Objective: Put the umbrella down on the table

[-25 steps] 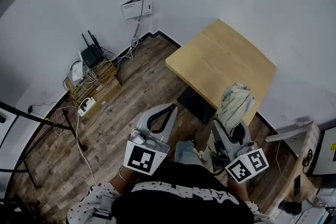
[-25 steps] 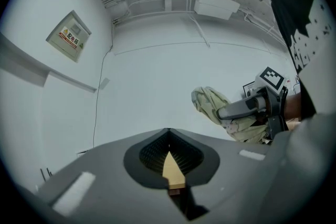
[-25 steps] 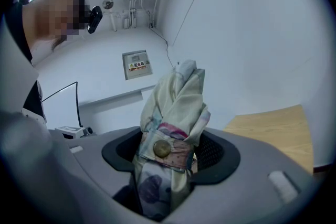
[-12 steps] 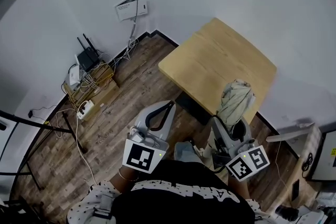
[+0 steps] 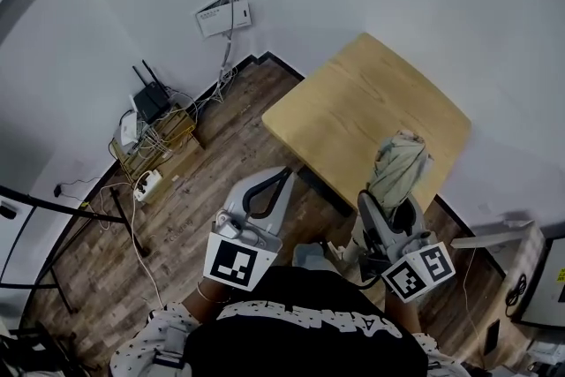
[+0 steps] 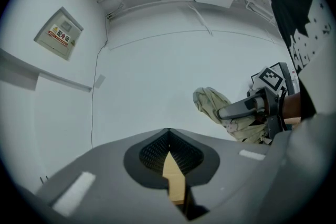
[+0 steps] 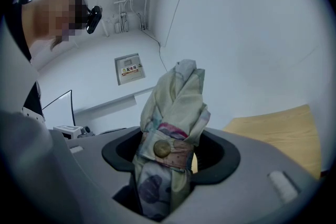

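My right gripper (image 5: 391, 207) has its jaws clamped on the folded cream fabric umbrella with a faded flower print and a buttoned strap (image 5: 397, 165). The jaws grip it just below the strap, and its bunched top points away from me toward 12 o'clock. In the head view the umbrella hangs over the near edge of the pale wooden surface with rounded corners (image 5: 353, 106); I cannot tell whether the cloth touches the wood.

My left gripper (image 5: 281, 179) carries nothing. Its jaws meet at the tips, and a sliver of wood shows through the gap behind them. It sits at 9 o'clock of the right one, over the dark plank floor (image 5: 221, 146).

The surface lies at 1 o'clock from me, tucked into the corner of two white walls, and the wood I can see is bare. Its black base (image 5: 320, 174) shows under the near edge.

At 11 o'clock a white wall box (image 5: 222, 13) hangs with a thin cable running up from it. At 10 o'clock, against the skirting, a black router with antennas (image 5: 152, 93) stands above a tangle of cables, with a white power strip (image 5: 146, 184) just beside it on the floor. Black stand legs (image 5: 88, 207) cross the floor at 9 o'clock.
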A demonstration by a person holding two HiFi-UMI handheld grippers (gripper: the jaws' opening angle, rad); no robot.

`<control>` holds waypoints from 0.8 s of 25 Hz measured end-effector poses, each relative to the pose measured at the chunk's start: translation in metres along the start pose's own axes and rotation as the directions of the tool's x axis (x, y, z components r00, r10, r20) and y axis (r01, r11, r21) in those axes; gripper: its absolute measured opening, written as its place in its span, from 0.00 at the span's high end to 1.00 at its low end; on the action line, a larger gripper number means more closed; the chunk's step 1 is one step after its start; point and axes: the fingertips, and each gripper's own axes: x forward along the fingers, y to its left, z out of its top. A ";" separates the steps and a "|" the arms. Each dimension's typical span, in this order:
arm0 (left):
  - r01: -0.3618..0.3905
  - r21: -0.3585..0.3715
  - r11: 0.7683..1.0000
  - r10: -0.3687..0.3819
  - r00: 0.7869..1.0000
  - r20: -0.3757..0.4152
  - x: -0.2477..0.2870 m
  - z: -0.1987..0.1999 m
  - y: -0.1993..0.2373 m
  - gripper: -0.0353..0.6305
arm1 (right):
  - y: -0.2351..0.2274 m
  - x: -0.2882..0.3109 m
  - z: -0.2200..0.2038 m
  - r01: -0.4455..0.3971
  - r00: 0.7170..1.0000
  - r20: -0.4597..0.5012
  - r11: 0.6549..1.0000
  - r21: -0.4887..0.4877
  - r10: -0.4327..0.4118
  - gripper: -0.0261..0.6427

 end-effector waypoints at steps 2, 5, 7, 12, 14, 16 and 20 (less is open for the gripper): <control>-0.017 0.009 1.000 0.017 1.000 -0.006 0.005 0.002 0.004 0.95 | -0.004 0.007 0.001 -0.018 1.000 -0.002 1.000 0.006 0.018 0.53; -0.039 0.019 0.999 0.039 0.999 -0.009 0.013 0.006 0.009 0.95 | -0.010 0.017 0.006 -0.042 0.999 -0.007 0.999 0.010 0.042 0.53; -0.055 0.015 0.998 0.055 0.998 -0.017 0.018 0.007 0.011 0.95 | -0.013 0.023 0.011 -0.055 0.998 -0.010 0.998 0.011 0.055 0.53; -0.075 0.018 0.997 0.076 0.997 -0.026 0.033 0.007 0.013 0.95 | -0.027 0.032 0.017 -0.077 0.997 -0.009 0.997 0.015 0.077 0.53; -0.079 0.019 0.997 0.080 0.997 -0.025 0.039 0.006 0.015 0.95 | -0.034 0.038 0.017 -0.076 0.997 -0.017 0.997 0.017 0.076 0.53; -0.086 0.015 0.996 0.086 0.996 -0.026 0.043 0.007 0.018 0.95 | -0.040 0.043 0.018 -0.074 0.997 -0.026 0.997 0.013 0.074 0.53; -0.106 0.012 0.994 0.106 0.994 -0.022 0.049 0.010 0.020 0.95 | -0.045 0.045 0.025 -0.086 0.996 -0.023 0.996 -0.001 0.086 0.53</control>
